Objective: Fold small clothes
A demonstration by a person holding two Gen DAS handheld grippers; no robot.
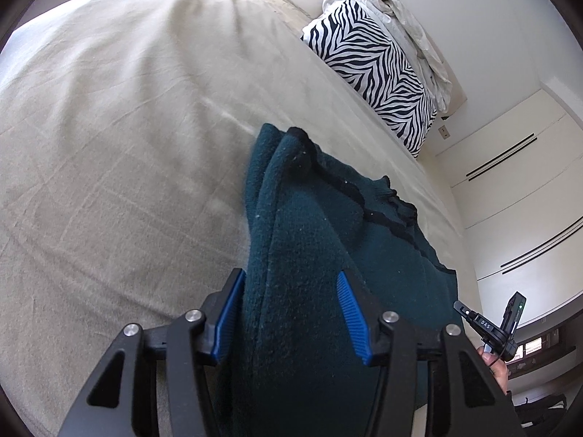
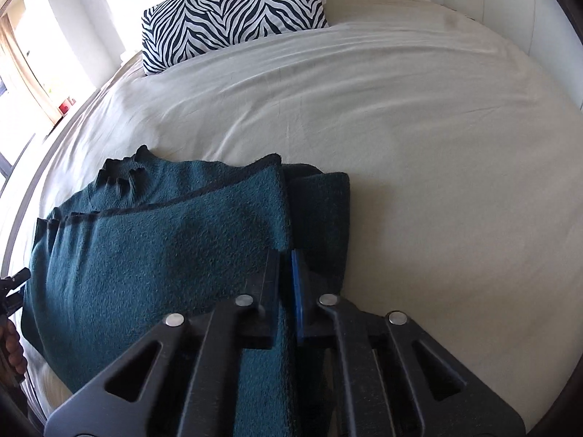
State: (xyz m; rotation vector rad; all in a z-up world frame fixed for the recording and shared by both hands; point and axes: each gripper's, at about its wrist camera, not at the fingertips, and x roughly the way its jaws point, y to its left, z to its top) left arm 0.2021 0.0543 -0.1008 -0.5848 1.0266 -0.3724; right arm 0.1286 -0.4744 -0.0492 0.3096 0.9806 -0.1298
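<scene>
A dark teal knit sweater with black trim lies partly folded on the bed; it also shows in the right wrist view. My left gripper stands wide around a thick fold of the sweater, its blue pads apart with cloth between them. My right gripper is shut on the sweater's folded edge, near its right side. The sweater's ruffled collar points toward the pillow. The right gripper's body shows at the lower right of the left wrist view.
A beige sheet covers the bed, also in the right wrist view. A zebra-striped pillow lies at the head, with crumpled white bedding behind it. White cupboards stand beside the bed. A window is at left.
</scene>
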